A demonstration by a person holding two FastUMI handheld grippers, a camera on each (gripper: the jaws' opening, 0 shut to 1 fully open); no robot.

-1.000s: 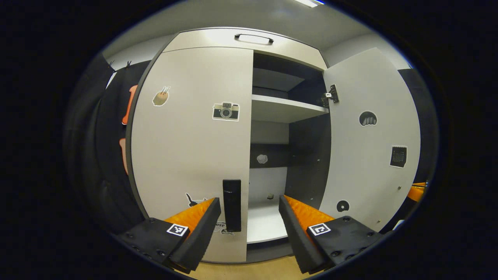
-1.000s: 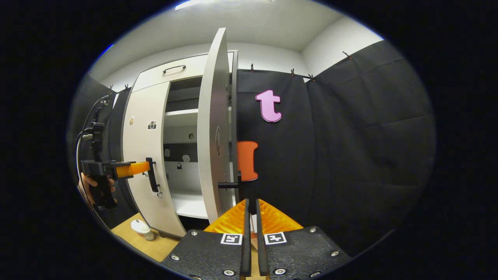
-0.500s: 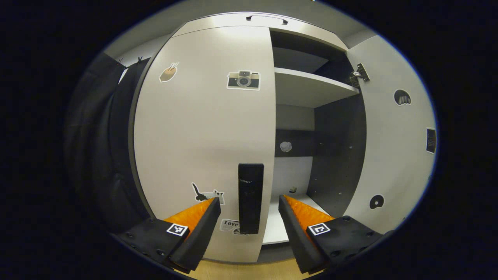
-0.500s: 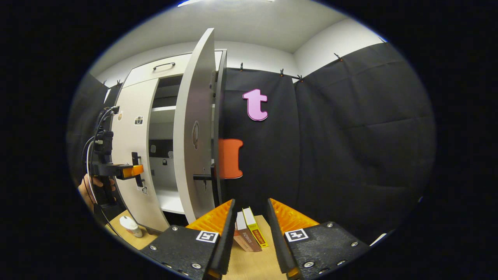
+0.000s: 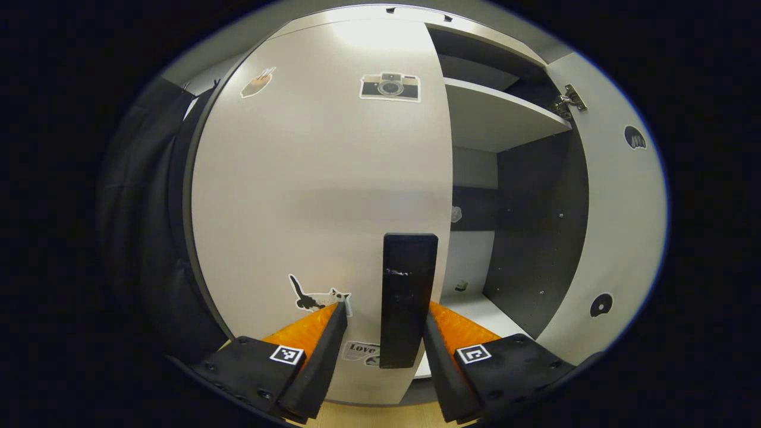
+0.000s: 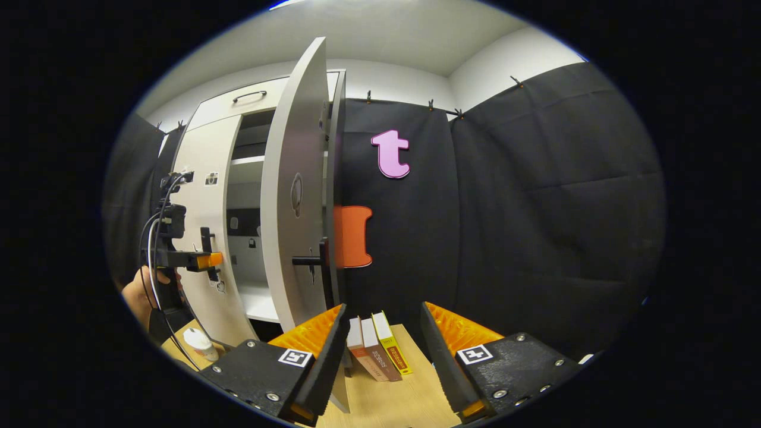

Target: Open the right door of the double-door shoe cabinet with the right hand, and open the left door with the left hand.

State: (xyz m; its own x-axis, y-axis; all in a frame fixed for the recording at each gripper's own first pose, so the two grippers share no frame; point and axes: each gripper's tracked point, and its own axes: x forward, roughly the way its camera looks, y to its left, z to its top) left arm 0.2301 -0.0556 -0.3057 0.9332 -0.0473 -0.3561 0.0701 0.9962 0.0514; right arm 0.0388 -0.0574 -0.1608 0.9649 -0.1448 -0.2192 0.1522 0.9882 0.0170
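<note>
Two doors are seen on one cabinet (image 5: 511, 196). The left door (image 5: 321, 196) is closed; its handle (image 5: 407, 297) stands between the spread fingers of the left gripper (image 5: 380, 351), the right finger close against it, the left finger apart, so nothing is gripped. Four stickers are counted on that door. The right door (image 6: 294, 196) is swung wide, edge-on in the right gripper view, its handle (image 6: 309, 260) sticking out. The right gripper (image 6: 380, 351) is held open and empty above a table (image 6: 410, 398) with three books (image 6: 374, 348). One cup (image 6: 199, 343) stands below the hand (image 6: 142, 291) that holds the left gripper.
</note>
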